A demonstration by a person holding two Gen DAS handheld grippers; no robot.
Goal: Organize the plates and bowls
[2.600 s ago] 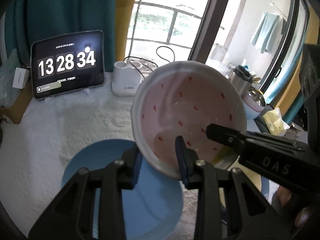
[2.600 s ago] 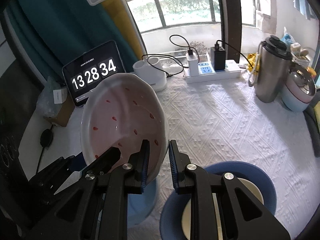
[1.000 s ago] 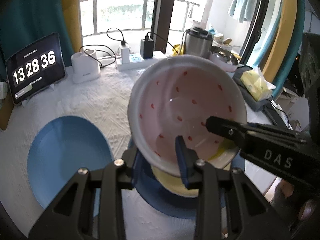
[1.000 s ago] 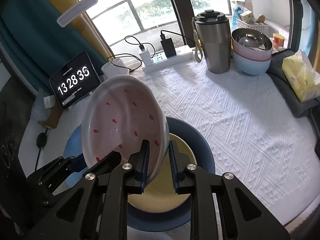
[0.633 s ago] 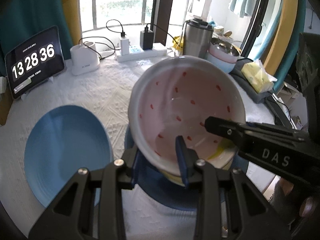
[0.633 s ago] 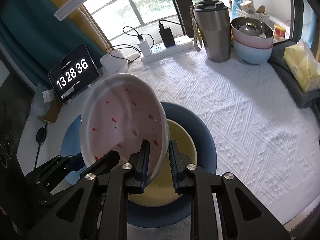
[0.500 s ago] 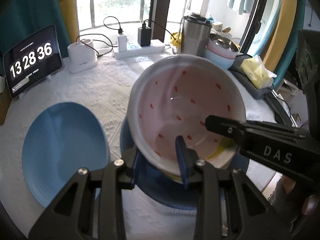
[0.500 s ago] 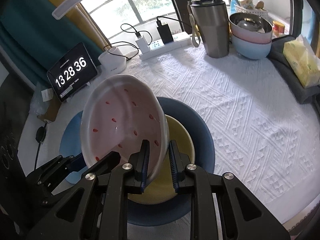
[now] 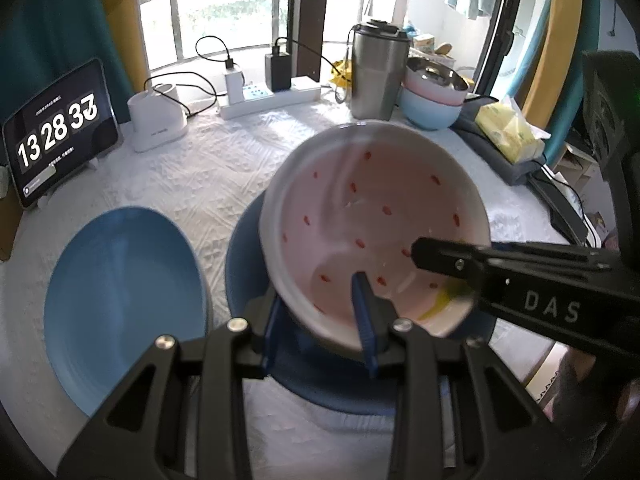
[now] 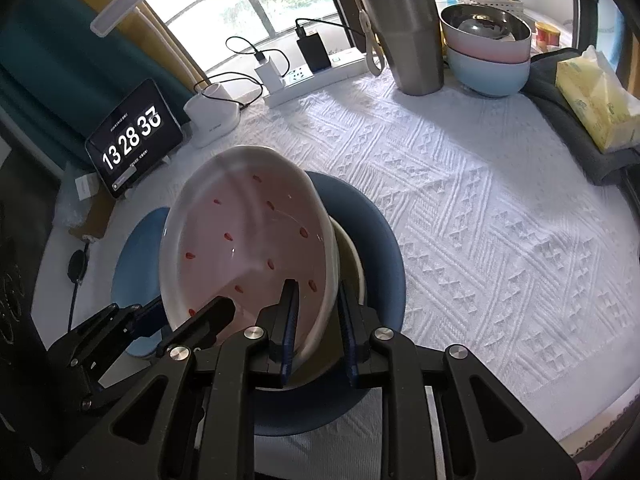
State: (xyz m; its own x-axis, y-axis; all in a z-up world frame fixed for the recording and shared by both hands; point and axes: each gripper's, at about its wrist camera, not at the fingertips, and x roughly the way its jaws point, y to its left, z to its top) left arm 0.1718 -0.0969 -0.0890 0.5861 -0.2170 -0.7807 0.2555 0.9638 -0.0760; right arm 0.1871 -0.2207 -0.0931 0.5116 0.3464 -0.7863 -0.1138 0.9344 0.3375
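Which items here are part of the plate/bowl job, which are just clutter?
Job: pink speckled bowl held by both grippers, left gripper, right gripper, dark blue plate, yellow plate, light blue plate.

Clutter: clock tablet, steel tumbler, power strip, tissue pack.

Daylit railed window [image 9: 216, 32] behind table's far edge, teal curtain [image 9: 52, 40] at left, white textured tablecloth [image 10: 480, 208], dark window post [image 9: 310, 12]

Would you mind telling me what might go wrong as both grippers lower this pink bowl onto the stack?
1. The pink bowl is tilted and held only at its rim by the left gripper and right gripper; uneven release could let it drop.
2. It may land off-centre on the yellow plate in the dark blue plate and rock.
3. The right jaws straddle the rim close to the yellow plate and may knock it.
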